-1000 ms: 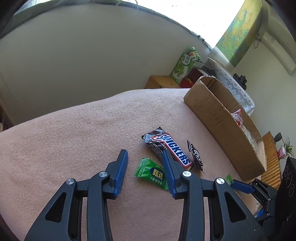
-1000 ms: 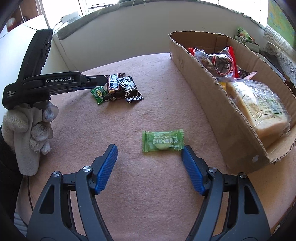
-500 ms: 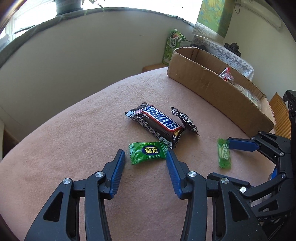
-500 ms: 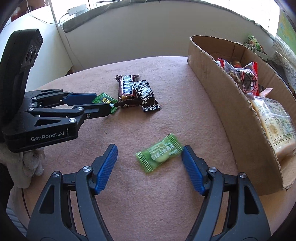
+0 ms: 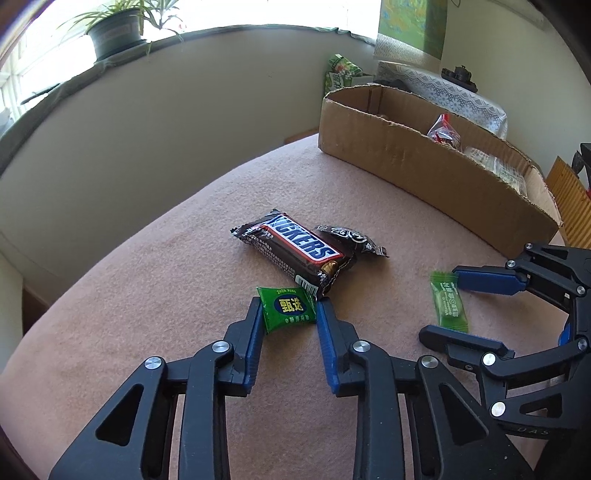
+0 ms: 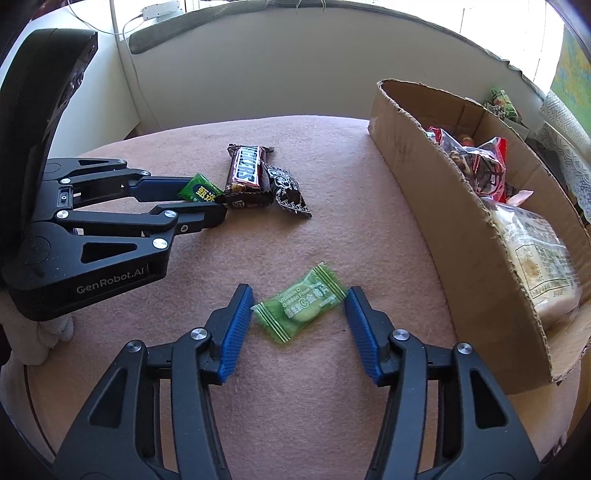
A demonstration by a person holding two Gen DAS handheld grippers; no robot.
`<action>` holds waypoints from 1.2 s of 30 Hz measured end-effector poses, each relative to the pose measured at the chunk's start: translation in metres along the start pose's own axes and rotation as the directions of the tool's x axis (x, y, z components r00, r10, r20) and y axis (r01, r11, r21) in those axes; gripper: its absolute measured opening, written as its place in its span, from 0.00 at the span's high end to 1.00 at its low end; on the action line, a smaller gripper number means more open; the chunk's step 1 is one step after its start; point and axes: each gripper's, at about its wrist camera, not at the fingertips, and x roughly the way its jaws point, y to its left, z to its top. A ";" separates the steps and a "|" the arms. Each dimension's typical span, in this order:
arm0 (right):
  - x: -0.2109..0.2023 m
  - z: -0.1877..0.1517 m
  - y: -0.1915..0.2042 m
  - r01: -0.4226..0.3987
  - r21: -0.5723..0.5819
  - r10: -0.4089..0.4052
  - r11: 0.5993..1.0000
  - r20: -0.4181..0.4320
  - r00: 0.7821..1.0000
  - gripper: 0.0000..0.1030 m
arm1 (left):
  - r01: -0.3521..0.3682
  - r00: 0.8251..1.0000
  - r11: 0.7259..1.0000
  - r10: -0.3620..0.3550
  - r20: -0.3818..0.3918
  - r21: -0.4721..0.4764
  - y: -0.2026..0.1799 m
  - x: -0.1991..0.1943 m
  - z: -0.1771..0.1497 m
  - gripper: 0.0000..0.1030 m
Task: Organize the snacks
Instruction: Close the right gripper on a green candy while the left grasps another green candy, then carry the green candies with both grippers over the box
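A dark green candy [image 5: 289, 309] lies on the pink cloth between the blue pads of my left gripper [image 5: 289, 314], whose jaws are nearly on its two sides; it also shows in the right wrist view [image 6: 201, 192]. A light green plum candy [image 6: 301, 307] lies between the pads of my right gripper [image 6: 298, 306], which is open with a small gap on each side; it also shows in the left wrist view [image 5: 447, 303]. A Snickers bar [image 5: 297, 254] and a black candy [image 5: 351, 240] lie just beyond the dark green one.
A long cardboard box [image 6: 443, 206] stands at the right and holds bagged snacks and a bread pack [image 6: 535, 266]. The pink cloth [image 5: 147, 314] covers the round table. A low wall and a window sill with a potted plant [image 5: 118, 29] lie behind.
Both grippers have moved forward and lower onto their candies. The left jaws have narrowed around the dark green candy. The right jaws have narrowed around the light green candy, which has turned.
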 end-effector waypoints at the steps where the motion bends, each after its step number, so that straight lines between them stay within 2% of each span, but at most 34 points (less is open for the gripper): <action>1: 0.000 0.000 -0.001 -0.001 0.003 0.001 1.000 0.002 1.000 0.52 | 0.000 1.000 1.000 0.000 0.003 -0.007 0.000 0.000 -0.001 0.77; 2: 0.000 0.000 -0.001 0.001 0.003 -0.001 1.000 0.005 1.000 0.56 | 0.001 1.000 1.000 -0.001 0.006 -0.015 0.000 -0.001 0.000 0.78; 4: -0.001 -0.001 -0.002 -0.002 0.002 0.002 1.000 0.008 1.000 0.58 | 0.005 1.000 1.000 -0.005 0.016 -0.027 0.000 -0.003 -0.002 0.90; 6: -0.002 -0.001 -0.003 -0.009 0.005 0.009 1.000 0.012 1.000 0.64 | 0.010 1.000 0.999 -0.009 0.023 -0.040 -0.001 -0.005 -0.003 0.93; 9: -0.004 -0.003 -0.005 -0.016 0.011 0.016 1.000 0.018 1.000 0.65 | 0.005 1.000 0.999 -0.004 0.030 -0.042 -0.004 -0.006 -0.003 0.95; 12: -0.005 -0.004 -0.008 -0.026 0.022 0.026 0.999 0.023 0.999 0.72 | 0.009 0.999 0.998 -0.007 0.039 -0.063 -0.004 -0.009 -0.004 0.95; 23: -0.014 -0.012 -0.009 -0.044 0.019 0.043 0.999 0.038 0.998 0.80 | 0.016 0.998 0.991 -0.008 0.059 -0.135 0.003 -0.026 -0.012 0.95; 27: -0.020 -0.012 -0.009 -0.053 0.022 0.052 0.998 0.051 0.997 0.91 | 0.021 0.997 0.986 -0.009 0.077 -0.164 0.006 -0.033 -0.009 0.95; 29: -0.023 -0.012 -0.009 -0.057 0.017 0.056 0.998 0.053 0.997 0.92 | 0.017 0.997 0.986 -0.004 0.082 -0.166 0.005 -0.036 -0.008 0.95; 34: -0.020 -0.010 -0.017 -0.074 0.057 0.071 0.996 0.047 0.996 0.92 | 0.018 0.996 0.987 -0.003 0.089 -0.161 0.002 -0.041 -0.010 0.95; 36: -0.013 -0.008 -0.019 -0.083 0.062 0.082 0.995 0.012 0.997 0.87 | 0.019 0.996 0.987 -0.004 0.094 -0.158 -0.001 -0.044 -0.011 0.95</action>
